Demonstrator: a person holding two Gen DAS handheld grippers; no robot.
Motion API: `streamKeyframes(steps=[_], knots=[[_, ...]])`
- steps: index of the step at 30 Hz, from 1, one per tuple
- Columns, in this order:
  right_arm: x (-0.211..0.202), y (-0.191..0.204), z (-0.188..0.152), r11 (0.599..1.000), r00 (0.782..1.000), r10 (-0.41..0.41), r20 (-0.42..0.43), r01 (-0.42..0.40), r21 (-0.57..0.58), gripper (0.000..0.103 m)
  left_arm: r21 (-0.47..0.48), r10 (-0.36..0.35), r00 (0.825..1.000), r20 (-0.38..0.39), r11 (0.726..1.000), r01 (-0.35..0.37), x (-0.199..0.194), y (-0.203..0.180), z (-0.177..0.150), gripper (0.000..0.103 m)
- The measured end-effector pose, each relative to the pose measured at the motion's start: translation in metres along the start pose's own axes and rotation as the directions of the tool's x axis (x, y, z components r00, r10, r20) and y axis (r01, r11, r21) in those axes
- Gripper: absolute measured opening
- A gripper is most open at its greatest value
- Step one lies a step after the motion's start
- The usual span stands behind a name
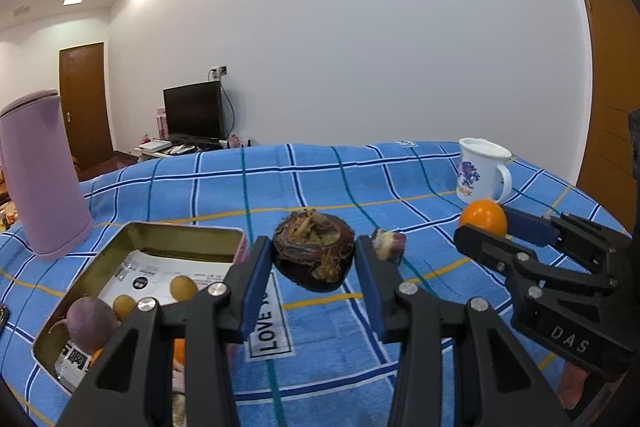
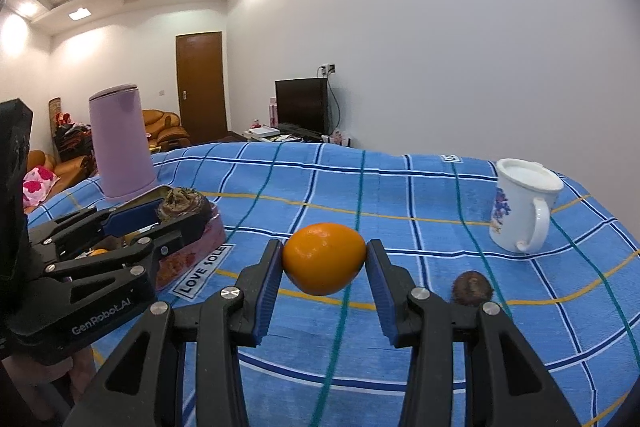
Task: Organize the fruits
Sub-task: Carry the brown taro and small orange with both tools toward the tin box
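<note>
My left gripper [image 1: 313,249] is shut on a dark brown, rough-skinned fruit [image 1: 314,253], held above the blue checked cloth just right of an open tin box [image 1: 136,233]. In the tin lie two small yellow fruits [image 1: 183,286], a purple one [image 1: 90,321] and part of an orange one. My right gripper [image 2: 325,251] is shut on an orange fruit [image 2: 324,263] and hangs over the cloth. In the right wrist view the left gripper [image 2: 182,214] shows at the left beside the tin [image 2: 192,253]. A small brown fruit [image 2: 472,287] lies on the cloth at the right.
A white printed mug [image 2: 524,205] stands at the back right of the table. A tall lilac kettle [image 2: 120,143] stands behind the tin at the back left. A "LOVE" label is sewn into the cloth [image 1: 320,187] beside the tin.
</note>
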State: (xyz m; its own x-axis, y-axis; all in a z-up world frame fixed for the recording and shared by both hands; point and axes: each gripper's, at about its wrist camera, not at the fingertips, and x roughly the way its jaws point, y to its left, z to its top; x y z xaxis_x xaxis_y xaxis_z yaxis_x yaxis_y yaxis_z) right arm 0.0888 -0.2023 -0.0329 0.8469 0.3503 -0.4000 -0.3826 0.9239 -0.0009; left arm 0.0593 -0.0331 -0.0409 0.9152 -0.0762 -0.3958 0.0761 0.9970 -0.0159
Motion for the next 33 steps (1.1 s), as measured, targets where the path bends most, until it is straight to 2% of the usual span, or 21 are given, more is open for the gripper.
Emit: streamKeyframes(steps=[33], knots=[[0.021,0.062,0.004,0.992,0.994,0.107,-0.024,-0.108,-0.071,0.044,-0.034,0.107,0.994,-0.003,0.994,-0.107,-0.017,0.055,-0.008,0.044]])
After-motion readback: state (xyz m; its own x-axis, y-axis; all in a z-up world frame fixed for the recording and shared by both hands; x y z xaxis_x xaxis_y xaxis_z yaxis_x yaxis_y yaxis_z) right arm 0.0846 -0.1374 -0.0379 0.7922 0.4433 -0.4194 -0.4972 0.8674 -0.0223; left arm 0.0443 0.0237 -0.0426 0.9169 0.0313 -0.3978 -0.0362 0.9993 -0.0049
